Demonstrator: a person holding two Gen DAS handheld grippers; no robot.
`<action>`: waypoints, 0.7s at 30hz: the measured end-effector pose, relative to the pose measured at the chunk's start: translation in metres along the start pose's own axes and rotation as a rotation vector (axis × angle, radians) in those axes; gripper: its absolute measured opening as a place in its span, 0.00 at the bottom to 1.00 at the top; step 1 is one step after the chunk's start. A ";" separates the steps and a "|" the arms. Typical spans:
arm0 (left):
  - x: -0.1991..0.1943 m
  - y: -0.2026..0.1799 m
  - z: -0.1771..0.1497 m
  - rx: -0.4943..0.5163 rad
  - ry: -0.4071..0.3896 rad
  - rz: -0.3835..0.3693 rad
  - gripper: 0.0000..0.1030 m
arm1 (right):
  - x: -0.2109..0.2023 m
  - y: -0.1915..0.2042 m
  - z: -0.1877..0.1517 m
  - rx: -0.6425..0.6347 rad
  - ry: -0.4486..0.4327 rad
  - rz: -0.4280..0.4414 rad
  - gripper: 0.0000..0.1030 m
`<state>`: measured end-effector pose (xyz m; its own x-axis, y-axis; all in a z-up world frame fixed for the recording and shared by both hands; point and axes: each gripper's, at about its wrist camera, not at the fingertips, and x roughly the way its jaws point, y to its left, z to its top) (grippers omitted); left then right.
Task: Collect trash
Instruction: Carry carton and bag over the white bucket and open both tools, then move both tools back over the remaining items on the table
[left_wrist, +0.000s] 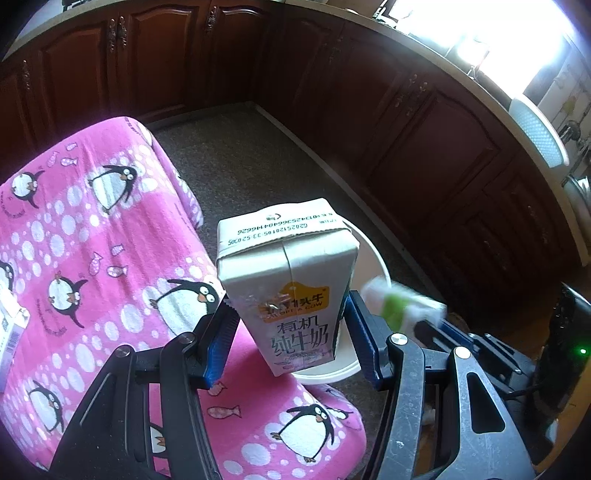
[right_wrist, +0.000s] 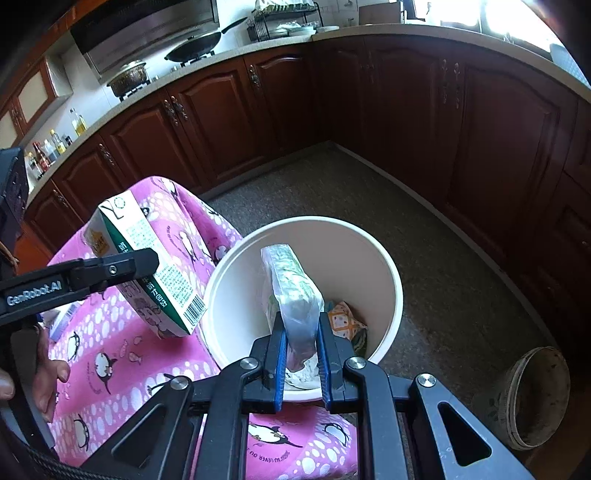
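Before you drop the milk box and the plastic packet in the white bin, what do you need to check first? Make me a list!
1. Milk box held between the left jaws: ok.
2. Plastic packet pinched in the right jaws: ok.
3. Packet over the bin opening: ok.
4. Milk box over the bin: not ok in the right camera's view, where it hangs beside the rim, above the pink penguin cloth.
5. Room left in the bin: ok, only a few scraps at the bottom.
6. Bin standing steady: cannot tell.
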<state>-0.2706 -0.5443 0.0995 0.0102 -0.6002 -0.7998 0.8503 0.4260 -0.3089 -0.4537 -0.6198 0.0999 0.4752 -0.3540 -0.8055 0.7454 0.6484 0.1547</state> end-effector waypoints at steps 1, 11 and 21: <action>0.001 -0.002 0.000 0.005 -0.001 0.003 0.54 | 0.002 0.000 0.000 -0.001 0.003 -0.008 0.13; -0.007 0.008 -0.007 0.015 -0.008 0.037 0.60 | 0.008 0.001 -0.002 0.010 0.006 -0.015 0.42; -0.031 0.021 -0.015 0.010 -0.044 0.072 0.62 | -0.004 0.006 -0.003 0.010 -0.017 -0.017 0.43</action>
<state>-0.2611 -0.5065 0.1096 0.0949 -0.5975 -0.7962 0.8518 0.4627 -0.2457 -0.4523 -0.6123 0.1025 0.4701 -0.3770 -0.7980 0.7583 0.6351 0.1467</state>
